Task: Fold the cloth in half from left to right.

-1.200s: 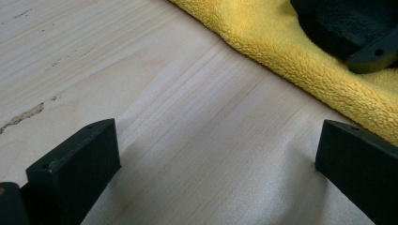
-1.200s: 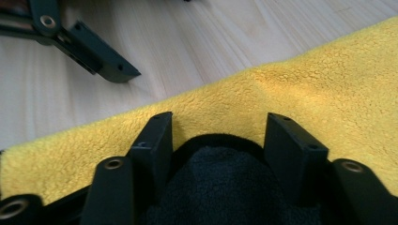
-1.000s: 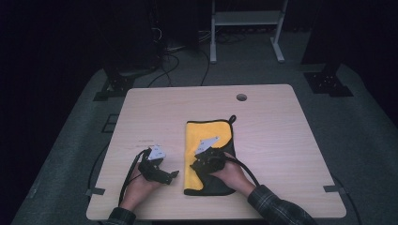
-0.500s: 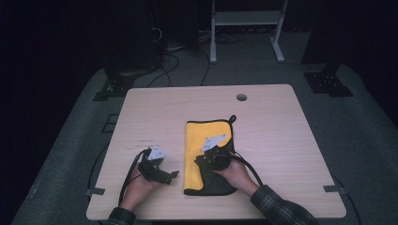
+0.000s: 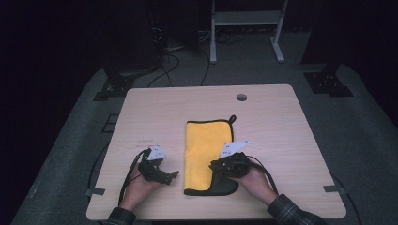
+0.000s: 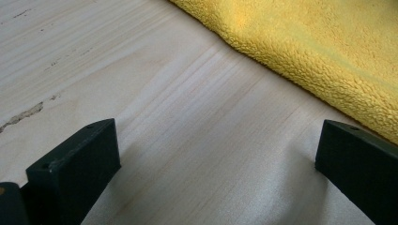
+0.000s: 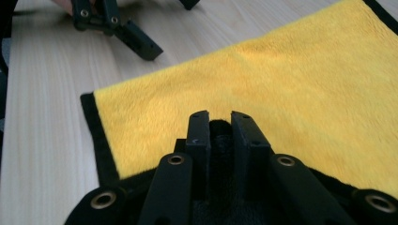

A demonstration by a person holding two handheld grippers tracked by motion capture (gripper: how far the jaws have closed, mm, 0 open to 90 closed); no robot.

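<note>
A yellow towel [image 5: 206, 145] with black trim and a dark underside lies lengthwise on the wooden table [image 5: 164, 112]. My right gripper [image 5: 217, 166] sits at the towel's near right corner. Its jaws have just been closing and are now shut on a pinch of dark cloth [image 7: 219, 129], with the yellow pile [image 7: 281, 79] spread beyond the right gripper [image 7: 219, 117]. My left gripper [image 5: 176, 174] rests on the table just left of the towel. It is open, its jaws wide apart over bare wood [image 6: 218, 150], with the towel's edge [image 6: 319, 51] beside them.
A black hanging loop [image 5: 232, 118] sticks out at the towel's far right corner. A round cable hole [image 5: 241, 97] sits near the table's far edge. Cables trail from both grippers toward the near edge. A white frame [image 5: 244, 28] stands on the floor beyond.
The right gripper has shifted to the right and slightly up along the towel's near end, closing on the cloth there. The left gripper has stayed in place.
</note>
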